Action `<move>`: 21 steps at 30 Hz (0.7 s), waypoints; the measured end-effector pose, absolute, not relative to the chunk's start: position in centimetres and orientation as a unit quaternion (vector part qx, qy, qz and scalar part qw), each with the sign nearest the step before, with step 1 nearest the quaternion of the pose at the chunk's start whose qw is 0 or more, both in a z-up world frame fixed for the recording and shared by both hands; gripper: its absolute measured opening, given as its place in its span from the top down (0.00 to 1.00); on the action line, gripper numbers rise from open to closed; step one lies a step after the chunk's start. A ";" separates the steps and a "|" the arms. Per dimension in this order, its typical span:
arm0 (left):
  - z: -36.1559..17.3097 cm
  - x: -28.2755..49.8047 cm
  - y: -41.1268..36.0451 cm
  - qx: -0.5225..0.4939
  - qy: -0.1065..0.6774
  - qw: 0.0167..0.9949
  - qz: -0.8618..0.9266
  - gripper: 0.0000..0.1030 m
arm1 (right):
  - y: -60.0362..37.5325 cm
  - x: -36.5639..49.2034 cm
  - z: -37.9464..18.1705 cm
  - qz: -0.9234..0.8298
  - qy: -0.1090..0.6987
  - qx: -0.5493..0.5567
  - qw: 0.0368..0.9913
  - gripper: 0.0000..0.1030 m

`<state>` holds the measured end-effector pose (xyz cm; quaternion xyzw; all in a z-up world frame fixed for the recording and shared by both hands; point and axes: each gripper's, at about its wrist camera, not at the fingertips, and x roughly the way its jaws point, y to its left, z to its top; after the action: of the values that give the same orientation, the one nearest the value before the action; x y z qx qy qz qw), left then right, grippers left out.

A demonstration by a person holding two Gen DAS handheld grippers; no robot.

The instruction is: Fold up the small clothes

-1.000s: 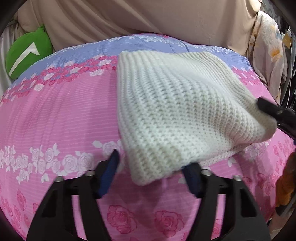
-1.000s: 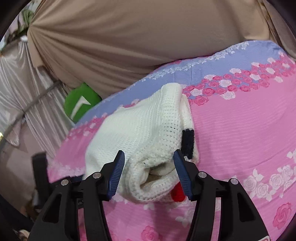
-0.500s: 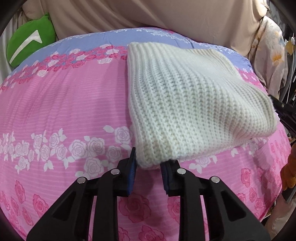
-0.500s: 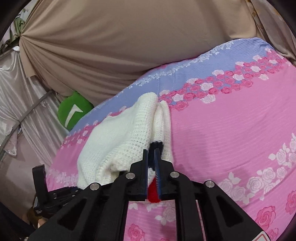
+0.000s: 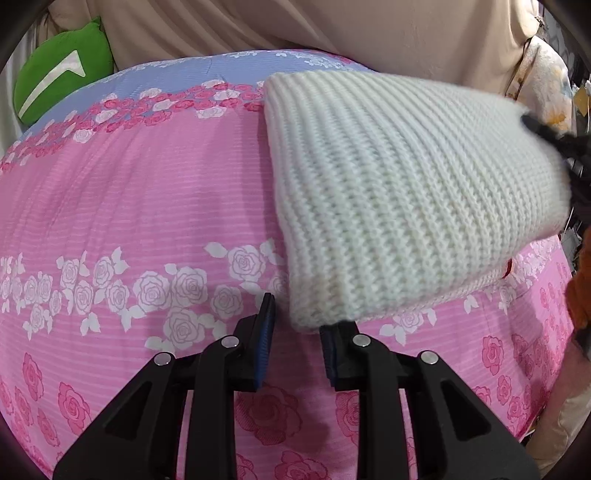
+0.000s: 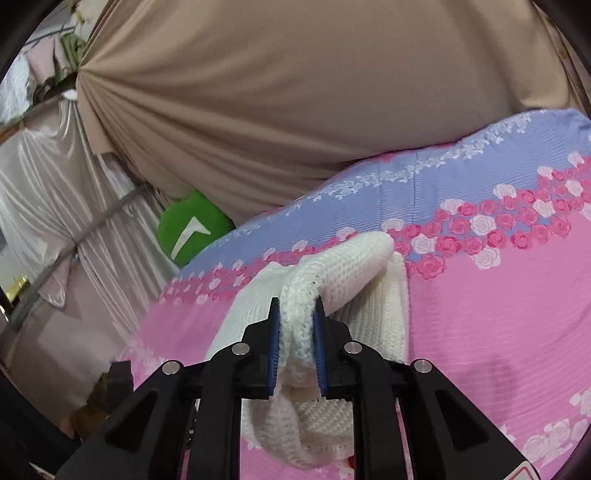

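Gripping one white knit garment [image 6: 347, 266], right gripper [image 6: 297, 343], left gripper [image 5: 295, 332] parted.

Pink rose-print bedsheet [image 5: 129, 206]; green cushion [image 5: 62, 81] against beige curtain [image 6: 277, 110]

Left wrist view. Cream chunky-knit folded garment [image 5: 406, 192] lies on a pink rose-print bedsheet [image 5: 129, 206] with a lilac band at 12 o'clock. Its near corner hangs over the right blue-padded finger of the black left gripper [image 5: 297, 321], whose jaws stand apart with the left pad clear of the knit. A green plush cushion [image 5: 62, 81] sits at 10 o'clock; beige draped cloth [image 5: 332, 26] behind; a dark blurred tip [image 5: 546, 133] touches the garment at 2 o'clock.
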<state>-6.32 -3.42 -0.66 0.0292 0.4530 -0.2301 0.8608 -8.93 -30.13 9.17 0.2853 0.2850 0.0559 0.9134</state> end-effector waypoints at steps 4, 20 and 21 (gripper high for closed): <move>-0.6 -6.2 -3.6 0.033 0.452 0.861 -0.229 0.78 | -30.7 -7.4 4.3 0.029 0.340 0.295 0.892 0.83; 7.9 -8.0 -6.3 0.027 0.361 0.893 -0.269 0.62 | -21.4 -13.5 7.1 0.003 0.364 0.119 0.924 0.85; 7.0 -7.2 -7.0 0.037 0.369 0.893 -0.254 0.62 | -21.4 -13.0 5.3 -0.017 0.389 0.109 0.915 0.93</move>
<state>-7.18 -7.04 7.04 0.0370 0.3688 -0.2540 0.8934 -12.98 -21.44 5.32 0.1090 0.3887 -0.0172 0.9147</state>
